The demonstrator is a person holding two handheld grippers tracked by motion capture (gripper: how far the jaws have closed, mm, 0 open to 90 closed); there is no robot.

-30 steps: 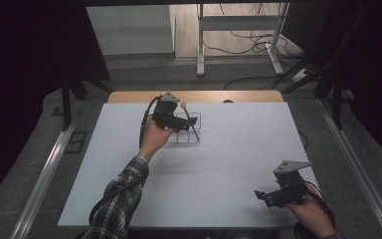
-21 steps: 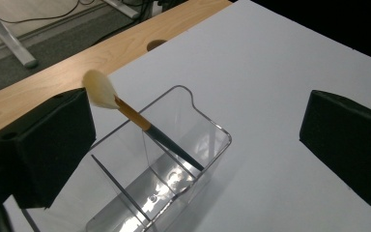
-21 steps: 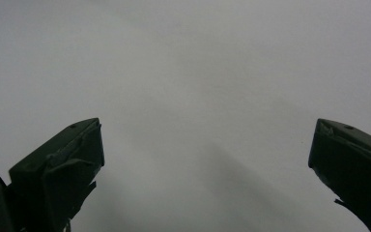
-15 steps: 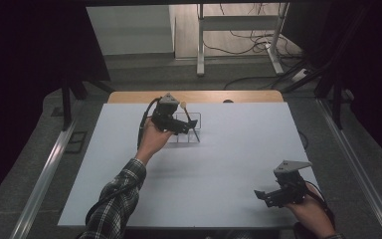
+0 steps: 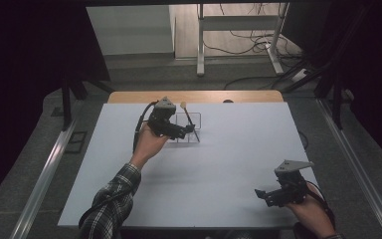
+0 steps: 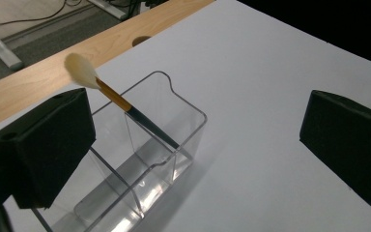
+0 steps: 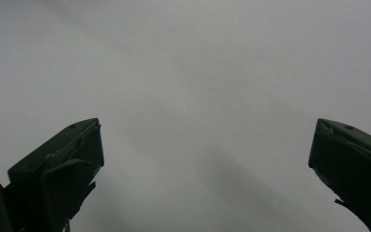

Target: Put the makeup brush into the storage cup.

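Note:
A clear plastic organizer (image 6: 145, 159) with several compartments stands on the white table (image 5: 229, 149), toward the far side. A brush (image 6: 125, 104) with a cream tuft, orange ferrule and dark handle leans in its end compartment, tuft up. In the high view the brush (image 5: 189, 119) slants across the organizer (image 5: 191, 130). My left gripper (image 5: 188, 130) hovers over the organizer's near side; its jaws stand wide open around the brush compartment (image 6: 200, 104), touching nothing. My right gripper (image 5: 263, 194) rests low at the front right, open over bare table (image 7: 207, 130).
A wooden strip (image 5: 194, 96) runs along the table's far edge, with a small hole (image 6: 141, 40) in it. Beyond it are floor cables and a metal stand (image 5: 238, 30). Metal rails (image 5: 45, 169) flank the table.
My left gripper has eased slightly back toward the person's side over the organizer. The right gripper has stayed where it was.

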